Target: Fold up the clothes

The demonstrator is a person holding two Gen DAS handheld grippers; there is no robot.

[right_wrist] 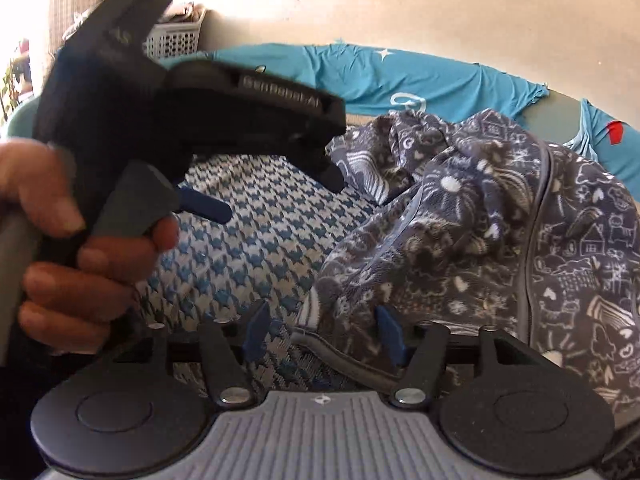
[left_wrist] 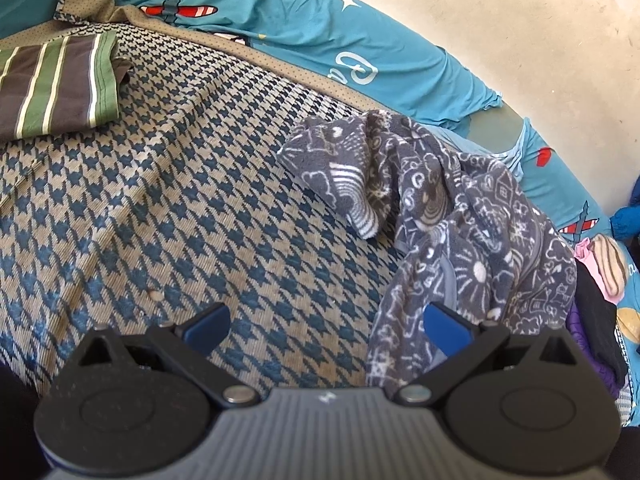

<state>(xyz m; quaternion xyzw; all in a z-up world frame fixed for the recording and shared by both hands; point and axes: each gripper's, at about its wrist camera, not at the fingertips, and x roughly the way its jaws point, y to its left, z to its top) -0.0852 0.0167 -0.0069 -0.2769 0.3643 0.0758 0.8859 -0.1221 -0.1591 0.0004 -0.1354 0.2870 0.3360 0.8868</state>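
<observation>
The left gripper (left_wrist: pixel 326 326) had its two blue-padded fingers spread wide apart with nothing between them, the left pad over the houndstooth blanket (left_wrist: pixel 168 208) and the right pad against the lower fold of the grey patterned fleece garment (left_wrist: pixel 452 236); whether that pad touched the cloth could not be told. The right gripper (right_wrist: pixel 322 330) was also released, its fingers parted, with a hemmed edge of the grey patterned fleece garment (right_wrist: pixel 460 236) lying across the gap near the right-hand finger but not pinched. In the right wrist view the left gripper (right_wrist: pixel 256 184) appeared from the side at upper left, blurred, held in the person's hand (right_wrist: pixel 80 248) above the blanket. The fleece lay crumpled at the right of both frames, resting on the houndstooth blanket (right_wrist: pixel 240 256) and reaching toward the teal airplane-print sheet (left_wrist: pixel 320 28) that ran along the top behind it. At the upper left of the left wrist view a folded green and grey striped garment (left_wrist: pixel 56 84) sat on the blanket, well apart from the fleece. At the right edge of that frame a small heap of other clothes (left_wrist: pixel 600 276) lay just beside the fleece.
</observation>
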